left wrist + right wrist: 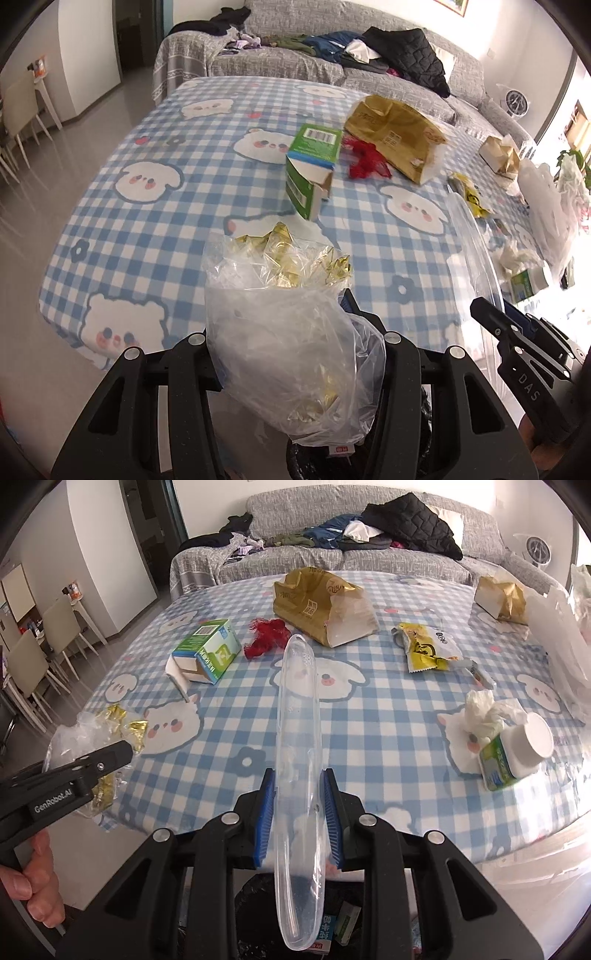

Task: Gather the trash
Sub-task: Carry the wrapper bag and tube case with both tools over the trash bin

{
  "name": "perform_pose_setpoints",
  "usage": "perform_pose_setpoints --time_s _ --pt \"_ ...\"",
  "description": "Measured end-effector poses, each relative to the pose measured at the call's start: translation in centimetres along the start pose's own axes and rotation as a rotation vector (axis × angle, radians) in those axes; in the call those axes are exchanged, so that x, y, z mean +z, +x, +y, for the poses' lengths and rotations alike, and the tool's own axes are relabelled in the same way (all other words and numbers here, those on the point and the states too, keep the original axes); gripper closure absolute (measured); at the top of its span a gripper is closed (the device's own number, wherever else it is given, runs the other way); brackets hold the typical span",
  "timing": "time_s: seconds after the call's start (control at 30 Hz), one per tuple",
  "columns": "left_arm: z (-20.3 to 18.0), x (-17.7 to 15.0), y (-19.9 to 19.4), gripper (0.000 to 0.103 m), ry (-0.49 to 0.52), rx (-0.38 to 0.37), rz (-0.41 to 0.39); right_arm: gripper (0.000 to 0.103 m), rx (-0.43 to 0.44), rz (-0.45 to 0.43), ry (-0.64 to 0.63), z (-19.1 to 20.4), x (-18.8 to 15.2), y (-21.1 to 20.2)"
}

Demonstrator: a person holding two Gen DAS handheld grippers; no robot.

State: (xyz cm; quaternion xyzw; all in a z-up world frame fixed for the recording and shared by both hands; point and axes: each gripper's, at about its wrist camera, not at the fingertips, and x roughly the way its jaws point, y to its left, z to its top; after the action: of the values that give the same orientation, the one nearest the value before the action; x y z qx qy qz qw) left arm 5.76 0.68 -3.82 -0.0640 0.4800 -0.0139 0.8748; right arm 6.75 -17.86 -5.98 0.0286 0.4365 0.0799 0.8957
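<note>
The left gripper [295, 354] is closed on a crumpled clear plastic bag [291, 332] that contains gold foil wrappers; the bag fills the gap between the jaws, is gripped from both sides, and spills forward over the near edge of the table [147, 229]. In the right wrist view the same bag [74, 738] is seen at the table's near left corner, with a hand [33, 882] on the left tool's handle. The right gripper [298, 812] is closed nearly fully on a long clear plastic case [297, 716]; the blue pads [264, 819] press against both sides of the case, which projects forward above the checked blue-and-white cloth. Below both grippers, a black-lined bin [255, 897] holding discarded cartons is partly visible. The remaining trash lies on the table: a green carton [207, 651] on its side, a red net scrap [267, 633] just beside it, a torn brown paper bag [321, 605] behind, a yellow snack wrapper [426, 648] to the right, a crumpled tissue [487, 712] touching a small white-capped bottle [517, 753], and a gold-and-white box [498, 598] at the far right. A grey sofa [369, 557] piled with clothes stands behind the table.
</note>
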Motion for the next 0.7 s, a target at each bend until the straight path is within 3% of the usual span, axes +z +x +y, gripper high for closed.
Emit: perform_pose_setpoints --time_s 0.7 --pt "-3.3 -7.7 -2.5 0.055 0.032 -0.041 0.012 0.078 -0.039 0.001 0.014 -2.1 -7.4 -3.5"
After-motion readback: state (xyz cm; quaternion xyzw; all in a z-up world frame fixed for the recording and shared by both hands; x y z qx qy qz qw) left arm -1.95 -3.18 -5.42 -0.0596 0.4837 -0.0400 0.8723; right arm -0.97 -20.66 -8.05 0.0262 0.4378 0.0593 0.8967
